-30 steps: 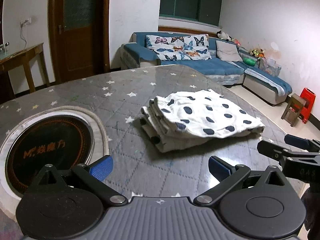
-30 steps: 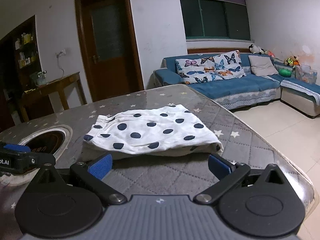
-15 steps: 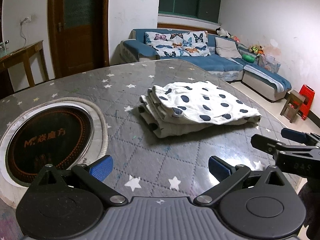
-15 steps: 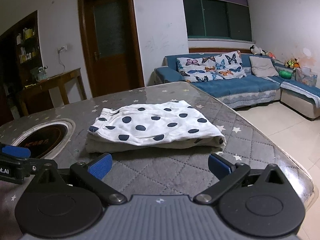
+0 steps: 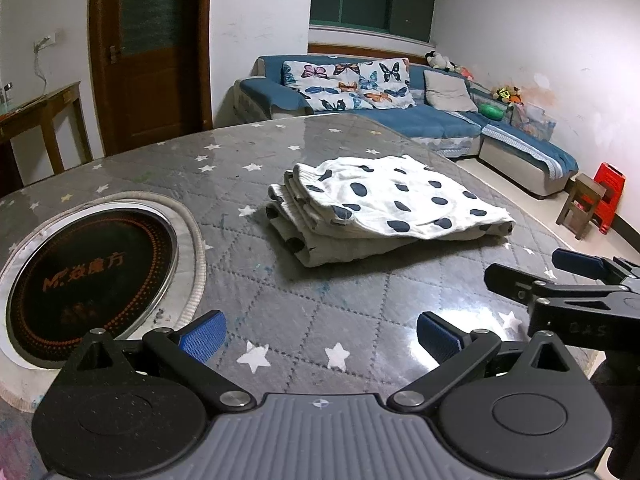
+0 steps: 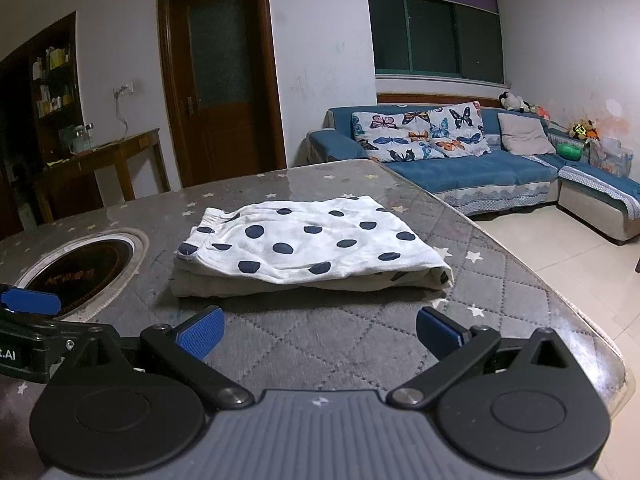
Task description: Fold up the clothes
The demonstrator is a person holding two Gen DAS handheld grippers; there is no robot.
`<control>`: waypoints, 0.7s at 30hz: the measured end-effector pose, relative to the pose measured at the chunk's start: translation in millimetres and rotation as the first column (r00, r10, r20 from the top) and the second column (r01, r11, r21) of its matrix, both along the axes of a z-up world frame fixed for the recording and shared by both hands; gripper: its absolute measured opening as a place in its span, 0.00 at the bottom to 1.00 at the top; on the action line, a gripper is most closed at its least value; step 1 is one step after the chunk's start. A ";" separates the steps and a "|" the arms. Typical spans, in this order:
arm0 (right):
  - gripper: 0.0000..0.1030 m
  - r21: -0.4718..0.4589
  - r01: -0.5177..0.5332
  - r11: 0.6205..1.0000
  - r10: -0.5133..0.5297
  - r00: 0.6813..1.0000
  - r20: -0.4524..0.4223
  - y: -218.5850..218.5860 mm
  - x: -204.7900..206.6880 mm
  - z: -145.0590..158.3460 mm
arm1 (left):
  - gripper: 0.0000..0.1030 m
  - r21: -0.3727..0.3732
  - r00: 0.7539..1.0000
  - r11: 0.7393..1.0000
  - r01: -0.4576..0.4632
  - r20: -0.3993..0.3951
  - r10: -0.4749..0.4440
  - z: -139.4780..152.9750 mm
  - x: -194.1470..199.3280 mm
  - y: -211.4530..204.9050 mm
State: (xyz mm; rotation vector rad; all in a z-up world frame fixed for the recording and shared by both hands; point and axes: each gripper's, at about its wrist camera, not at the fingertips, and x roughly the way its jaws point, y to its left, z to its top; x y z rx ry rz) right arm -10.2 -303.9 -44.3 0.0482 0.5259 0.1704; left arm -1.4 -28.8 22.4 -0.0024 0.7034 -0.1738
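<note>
A white garment with dark blue dots (image 5: 384, 208) (image 6: 308, 248) lies folded in a flat stack on the grey star-patterned table (image 5: 304, 304) (image 6: 328, 340). My left gripper (image 5: 320, 338) hovers open above the table, short of the garment and to its left, with nothing between its blue pads. My right gripper (image 6: 318, 330) is open too, just in front of the garment's near edge and holding nothing. Each gripper shows in the other's view: the right one at the far right (image 5: 560, 276), the left one at the far left (image 6: 32, 304).
A round dark induction plate (image 5: 88, 276) (image 6: 80, 272) is sunk into the table on the left. The table's rounded edge (image 6: 592, 320) falls off to tiled floor on the right. Behind stand a blue sofa (image 5: 400, 112), a wooden door (image 6: 224, 80) and a side table (image 5: 36, 108).
Both grippers have drawn back and risen from the folded garment, so it looks farther off and more table shows in front. The garment itself has not moved.
</note>
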 end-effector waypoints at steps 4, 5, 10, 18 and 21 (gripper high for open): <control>1.00 -0.019 0.001 1.000 -0.001 1.000 -0.008 2.0 0.6 -1.5 | 1.00 0.003 1.000 1.000 0.008 -0.002 -0.008 -1.0 -0.8 -2.5; 1.00 -0.022 0.001 1.000 -0.001 1.000 -0.011 2.3 1.0 -1.9 | 1.00 0.003 1.000 1.000 0.009 -0.002 -0.009 -1.1 -1.0 -2.7; 1.00 -0.026 -0.001 1.000 0.001 1.000 -0.019 3.0 2.1 -3.5 | 1.00 0.005 1.000 1.000 0.010 -0.004 -0.010 -1.5 -1.0 -3.3; 1.00 -0.033 -0.008 0.999 0.007 1.000 -0.025 5.1 2.3 -4.2 | 1.00 0.004 1.000 1.000 0.014 -0.004 -0.014 -1.4 -1.0 -4.7; 1.00 -0.035 -0.010 0.999 0.009 1.000 -0.025 6.1 1.8 -4.0 | 1.00 0.005 1.000 1.000 0.014 -0.003 -0.014 -0.9 -1.4 -5.3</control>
